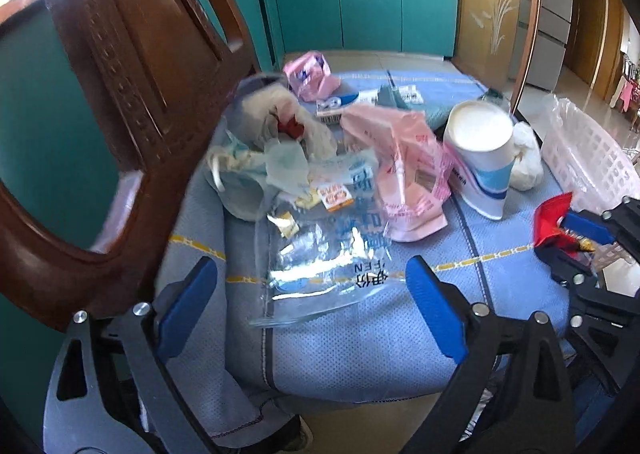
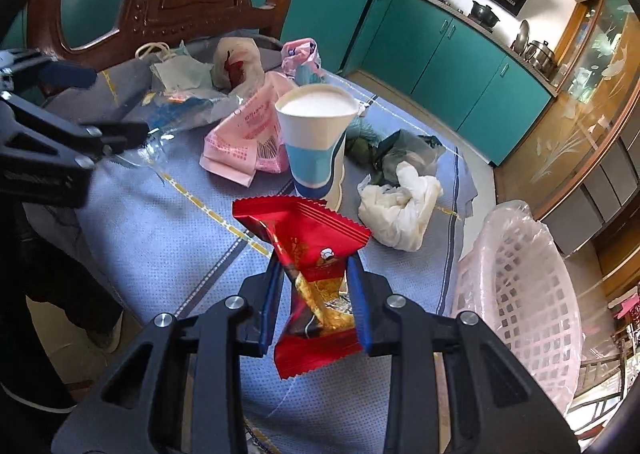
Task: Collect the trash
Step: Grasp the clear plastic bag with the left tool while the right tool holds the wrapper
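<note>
Our left gripper (image 1: 312, 294) points down at a slant, and its jaws stand wide apart with nothing pinched between them. Our right gripper (image 2: 314, 274) also tilts down. Its jaws are squeezed in on a red wrapper (image 2: 312, 254), and the blue pads (image 2: 357, 294) press both sides of it.

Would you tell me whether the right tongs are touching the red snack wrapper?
Touching. The right wrist view shows the right tongs closed on the red snack wrapper, both blue pads pressing its sides and holding it above the cloth.
</note>
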`<action>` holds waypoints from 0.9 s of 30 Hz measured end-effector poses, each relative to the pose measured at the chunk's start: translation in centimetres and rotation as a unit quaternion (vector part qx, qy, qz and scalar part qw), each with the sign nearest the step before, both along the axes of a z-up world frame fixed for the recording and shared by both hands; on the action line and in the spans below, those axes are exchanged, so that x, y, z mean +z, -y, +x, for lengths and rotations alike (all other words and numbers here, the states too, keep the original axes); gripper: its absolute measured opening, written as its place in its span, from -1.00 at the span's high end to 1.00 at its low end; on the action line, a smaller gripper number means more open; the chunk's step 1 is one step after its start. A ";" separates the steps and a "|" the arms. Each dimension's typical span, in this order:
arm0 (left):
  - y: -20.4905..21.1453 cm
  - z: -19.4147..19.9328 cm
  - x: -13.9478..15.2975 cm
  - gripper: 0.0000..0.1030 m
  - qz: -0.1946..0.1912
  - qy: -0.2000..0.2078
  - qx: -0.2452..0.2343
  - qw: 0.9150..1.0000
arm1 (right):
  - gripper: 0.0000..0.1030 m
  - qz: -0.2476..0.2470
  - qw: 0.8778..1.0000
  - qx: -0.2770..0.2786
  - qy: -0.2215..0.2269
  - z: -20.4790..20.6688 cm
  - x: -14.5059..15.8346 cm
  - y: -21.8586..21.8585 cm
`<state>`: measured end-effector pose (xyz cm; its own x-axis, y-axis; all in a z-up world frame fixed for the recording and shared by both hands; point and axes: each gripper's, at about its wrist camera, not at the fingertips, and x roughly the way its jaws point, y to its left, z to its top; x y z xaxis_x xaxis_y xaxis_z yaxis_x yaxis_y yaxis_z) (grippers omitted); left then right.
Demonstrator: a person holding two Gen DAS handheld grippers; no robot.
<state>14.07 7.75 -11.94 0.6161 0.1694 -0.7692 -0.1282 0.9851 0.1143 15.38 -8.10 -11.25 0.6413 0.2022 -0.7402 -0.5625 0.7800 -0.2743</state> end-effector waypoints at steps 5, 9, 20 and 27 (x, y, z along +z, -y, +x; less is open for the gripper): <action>0.1 1.5 -1.3 -0.87 -0.012 -0.028 -0.001 1.000 | 0.38 0.003 1.000 0.000 0.001 -0.4 0.2 0.2; 0.2 1.8 -1.8 -0.76 -0.023 -0.037 -0.005 0.999 | 0.38 0.003 1.000 0.000 0.002 -0.4 0.4 0.3; 0.5 0.8 -1.2 0.27 -0.012 -0.030 -0.018 0.999 | 0.38 0.001 1.000 -0.001 0.006 -0.5 0.5 0.4; 0.0 -0.4 0.0 0.52 -0.026 -0.009 -0.020 0.999 | 0.38 -0.001 1.000 -0.003 0.006 -0.5 0.4 0.2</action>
<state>13.68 7.71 -11.93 0.6070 0.1055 -0.7877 -0.0875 0.9940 0.0657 14.90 -8.33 -10.90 0.6517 0.1964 -0.7326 -0.5540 0.7830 -0.2829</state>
